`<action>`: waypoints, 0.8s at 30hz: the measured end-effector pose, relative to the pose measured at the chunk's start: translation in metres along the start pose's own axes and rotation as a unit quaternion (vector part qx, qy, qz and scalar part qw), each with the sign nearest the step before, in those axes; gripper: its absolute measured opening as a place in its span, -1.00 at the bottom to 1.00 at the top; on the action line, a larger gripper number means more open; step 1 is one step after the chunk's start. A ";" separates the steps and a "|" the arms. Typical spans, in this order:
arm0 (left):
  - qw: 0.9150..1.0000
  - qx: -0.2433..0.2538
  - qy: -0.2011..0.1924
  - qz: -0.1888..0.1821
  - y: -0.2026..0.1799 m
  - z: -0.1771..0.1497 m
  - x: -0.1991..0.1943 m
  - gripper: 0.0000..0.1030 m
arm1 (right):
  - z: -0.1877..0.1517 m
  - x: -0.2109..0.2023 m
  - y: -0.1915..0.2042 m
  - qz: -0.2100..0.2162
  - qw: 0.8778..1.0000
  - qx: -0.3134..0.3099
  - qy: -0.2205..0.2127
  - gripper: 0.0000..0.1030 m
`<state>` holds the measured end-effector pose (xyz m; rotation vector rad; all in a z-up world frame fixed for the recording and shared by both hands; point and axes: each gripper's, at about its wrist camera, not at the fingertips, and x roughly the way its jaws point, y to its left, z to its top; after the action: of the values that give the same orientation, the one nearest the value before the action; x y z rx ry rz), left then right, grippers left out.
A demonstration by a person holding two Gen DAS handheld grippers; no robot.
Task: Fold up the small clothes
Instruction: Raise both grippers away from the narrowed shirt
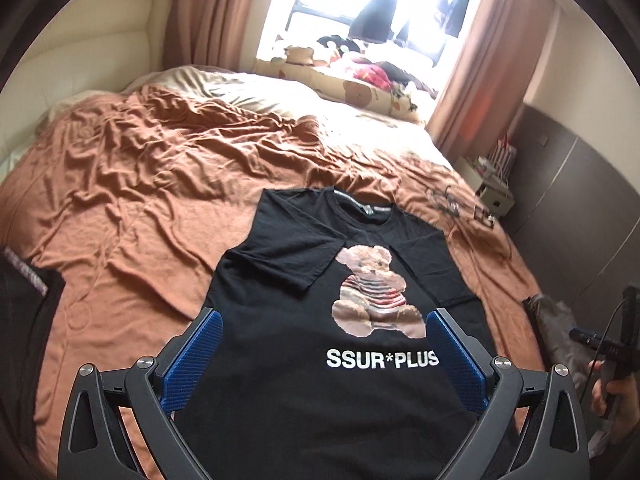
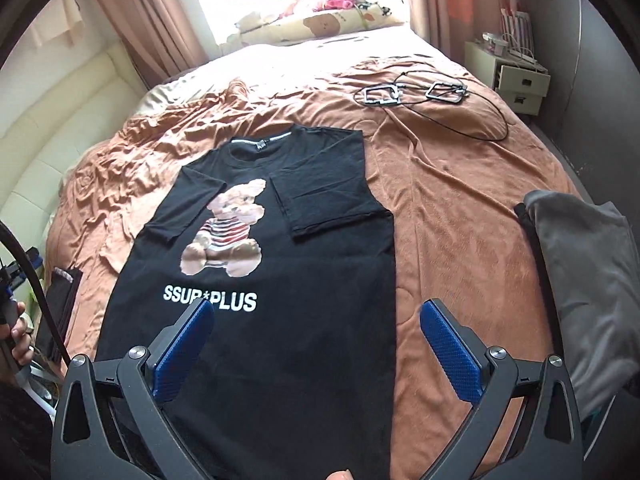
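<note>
Black tee lies flat on the bed, print side up w/ a teddy bear graphic and white "SSUR*PLUS" lettering, collar pointing toward the window end, hem toward the near edge of the bed. Both sleeves are folded in over the chest, so the body reads as a long rectangle; the bear is partly covered by the sleeve flaps. Left gripper hangs over the lower half of the tee, blue pads spread wide, nothing btwn them. Right gripper sits over the tee's right side edge near the hem, jaws also wide apart, one pad over black cloth, the other over the brown bedspread; not gripping anything. Bedspread is wrinkled, esp. toward the headboard side. Grey folded garment rests at the right edge of the bed, well apart from the tee. Dark folded piece at the left edge. Cable w/ two metal clips lies near the far right corner. Bear-print pillow by the window, small white nightstand beyond the bed's far corner.
</note>
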<state>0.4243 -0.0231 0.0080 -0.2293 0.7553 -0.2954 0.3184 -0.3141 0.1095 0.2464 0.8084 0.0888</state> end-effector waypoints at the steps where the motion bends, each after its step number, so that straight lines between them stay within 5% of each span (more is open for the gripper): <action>1: 1.000 -0.010 -0.006 -0.003 0.005 -0.004 -0.009 0.99 | -0.004 -0.004 0.000 0.000 1.000 -0.003 -0.005 1.00; 12: 0.999 -0.002 -0.044 0.018 0.026 -0.050 -0.066 0.99 | -0.054 -0.044 0.000 0.015 0.999 -0.015 -0.039 1.00; 24: 0.999 0.019 -0.017 0.022 0.052 -0.117 -0.082 0.99 | -0.114 -0.056 -0.022 0.019 0.999 0.009 -0.050 1.00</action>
<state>0.2948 0.0421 -0.0386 -0.1803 0.7196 -0.2640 0.1964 -0.3239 0.0676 0.2801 0.7063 0.1039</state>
